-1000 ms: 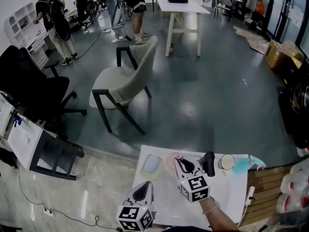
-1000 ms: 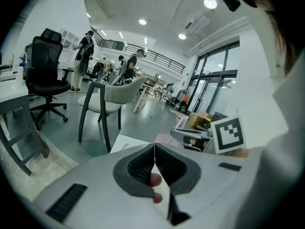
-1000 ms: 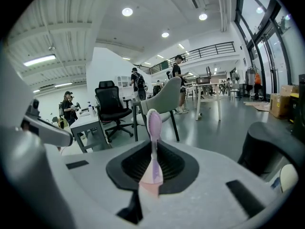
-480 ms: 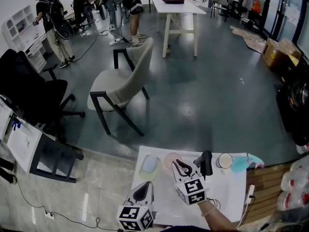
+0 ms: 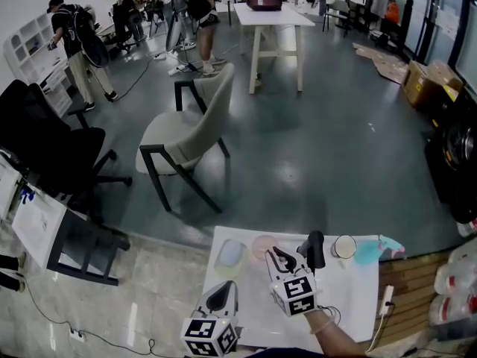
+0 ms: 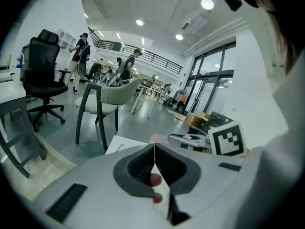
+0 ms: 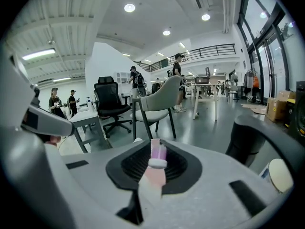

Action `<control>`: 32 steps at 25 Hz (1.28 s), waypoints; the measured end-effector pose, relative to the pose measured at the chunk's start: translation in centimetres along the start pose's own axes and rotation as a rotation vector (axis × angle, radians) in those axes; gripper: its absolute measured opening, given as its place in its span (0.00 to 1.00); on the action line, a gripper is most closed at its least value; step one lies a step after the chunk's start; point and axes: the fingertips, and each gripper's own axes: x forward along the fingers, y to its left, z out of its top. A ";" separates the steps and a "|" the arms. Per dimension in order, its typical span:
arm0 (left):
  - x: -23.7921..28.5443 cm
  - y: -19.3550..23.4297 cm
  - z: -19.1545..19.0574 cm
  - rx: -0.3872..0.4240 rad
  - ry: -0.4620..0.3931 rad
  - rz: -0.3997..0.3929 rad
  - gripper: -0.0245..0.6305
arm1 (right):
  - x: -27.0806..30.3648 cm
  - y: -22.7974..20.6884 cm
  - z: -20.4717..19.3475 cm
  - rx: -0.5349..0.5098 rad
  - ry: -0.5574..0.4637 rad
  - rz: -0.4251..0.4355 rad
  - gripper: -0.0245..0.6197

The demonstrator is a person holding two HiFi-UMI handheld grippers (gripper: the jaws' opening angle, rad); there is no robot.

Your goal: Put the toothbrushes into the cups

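Note:
On the white table [image 5: 350, 293] stand a pale cup [image 5: 232, 254], a pink cup [image 5: 261, 245], a black cup [image 5: 316, 247] and a white cup [image 5: 345, 247]. My right gripper [image 5: 278, 257] hovers just right of the pink cup, shut on a pink toothbrush [image 7: 155, 168] that stands up between its jaws. In the right gripper view the black cup [image 7: 249, 138] and the white cup [image 7: 279, 174] lie to the right. My left gripper [image 5: 220, 295] sits at the table's near left, jaws pressed together with nothing between them [image 6: 154, 152].
A teal object [image 5: 373, 250] lies at the table's far right corner, next to wooden shelving [image 5: 406, 297]. A grey chair [image 5: 190, 136] and a black office chair [image 5: 45, 144] stand on the floor beyond. People stand far off at the back.
My right gripper with the toothbrush has drawn back slightly toward me, from over the pink cup's rim to beside it. The left gripper has stayed put.

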 end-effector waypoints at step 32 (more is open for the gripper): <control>-2.6 -3.7 0.0 0.053 -0.053 -0.033 0.04 | -5.8 -0.3 1.8 0.056 -0.133 -0.097 0.11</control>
